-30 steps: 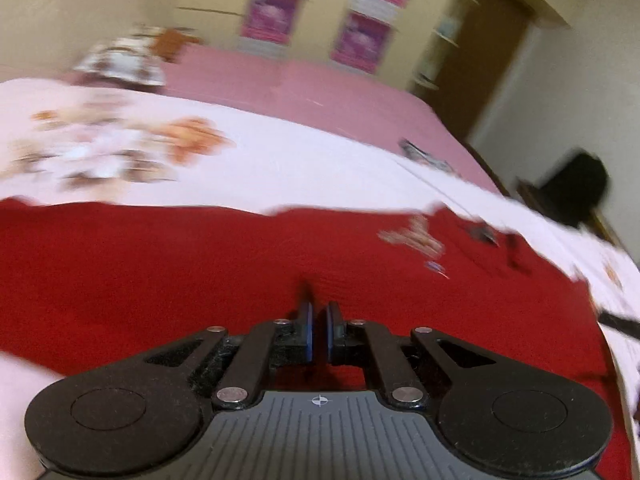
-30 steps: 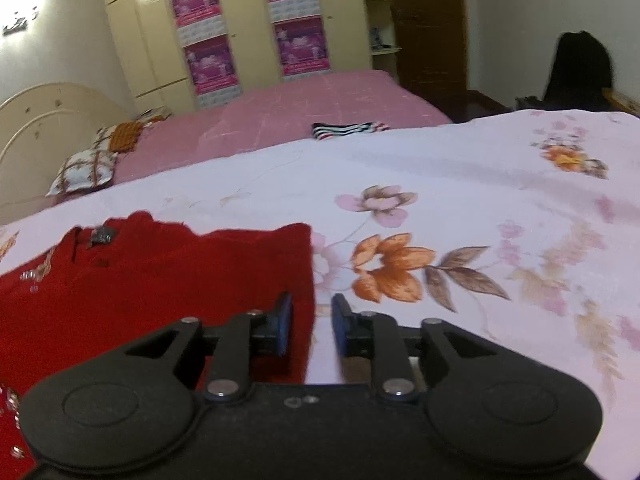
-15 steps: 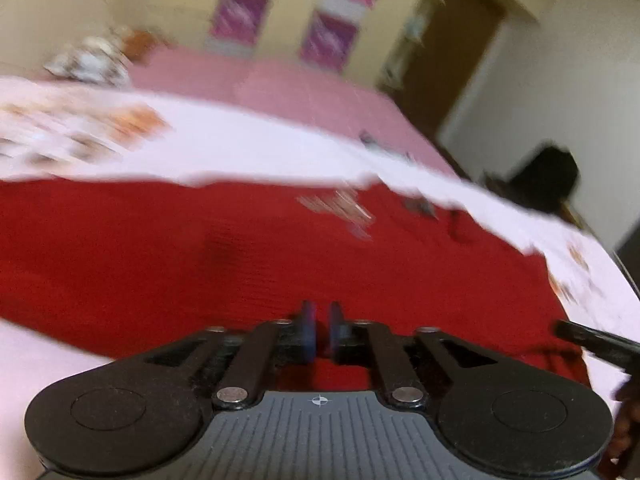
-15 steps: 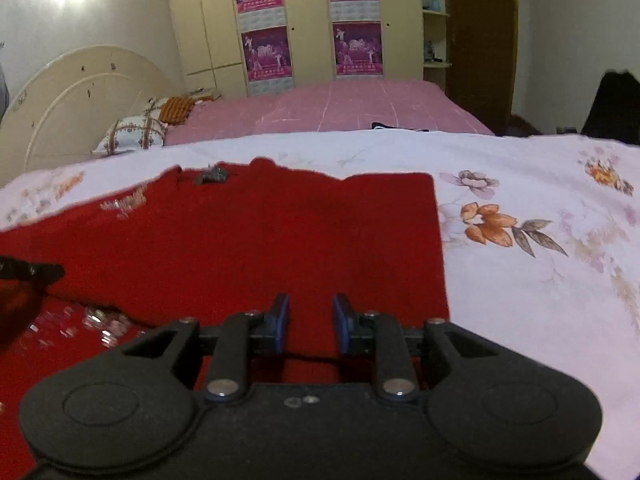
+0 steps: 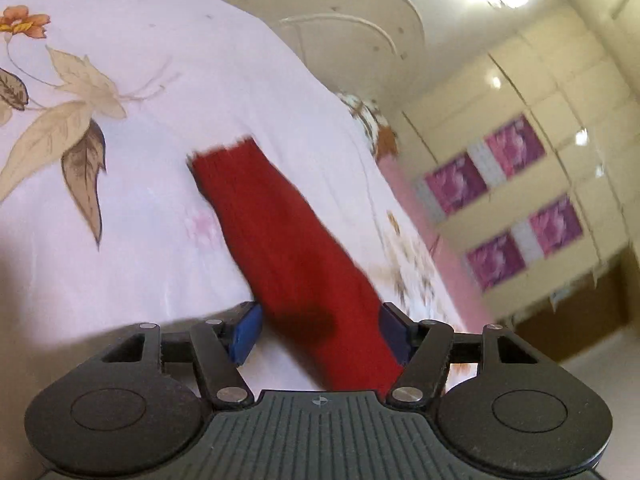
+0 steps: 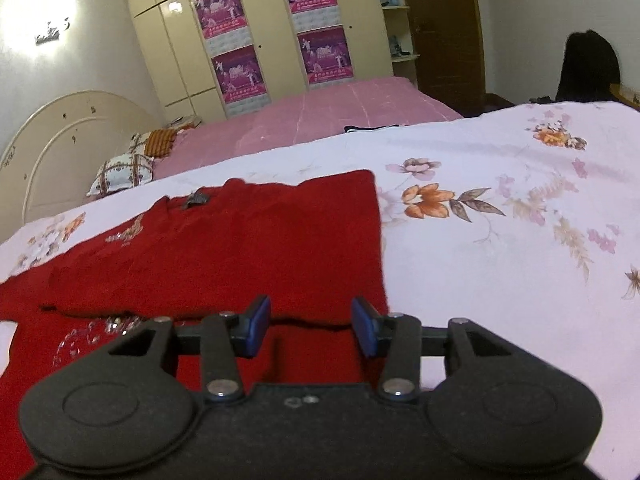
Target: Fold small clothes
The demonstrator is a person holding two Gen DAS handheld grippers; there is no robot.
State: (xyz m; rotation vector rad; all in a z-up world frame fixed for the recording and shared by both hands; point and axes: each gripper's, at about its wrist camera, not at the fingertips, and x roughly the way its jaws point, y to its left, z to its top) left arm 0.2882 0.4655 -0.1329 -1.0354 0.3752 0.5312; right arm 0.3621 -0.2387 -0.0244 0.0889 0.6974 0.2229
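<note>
A red knit sweater [image 6: 248, 240] with sequin trim lies on the floral bedsheet [image 6: 500, 208], one part folded over its body, the fold's dark edge running just beyond the right fingertips. My right gripper [image 6: 311, 330] hovers over that folded edge. Its jaws are opening and the blue pads grip nothing. In the left wrist view a long red sleeve [image 5: 280, 232] stretches away across the sheet [image 5: 140, 140]. My left gripper [image 5: 320, 332] is rolled sideways with its jaws opening wide. The sleeve lies between the pads, and the left pad stands clear of it.
Beyond the sheet is a pink bed [image 6: 340, 112] with a striped cloth [image 6: 372, 129], pillows [image 6: 120, 172] and a cream headboard [image 6: 60, 148]. A wardrobe with purple posters [image 6: 240, 76] lines the far wall. A dark object [image 6: 588, 68] stands at the right.
The left gripper swung from the sweater's body to the sleeve, rolled over, and went from shut to wide. The right gripper's jaws spread apart and it shifted over the folded part.
</note>
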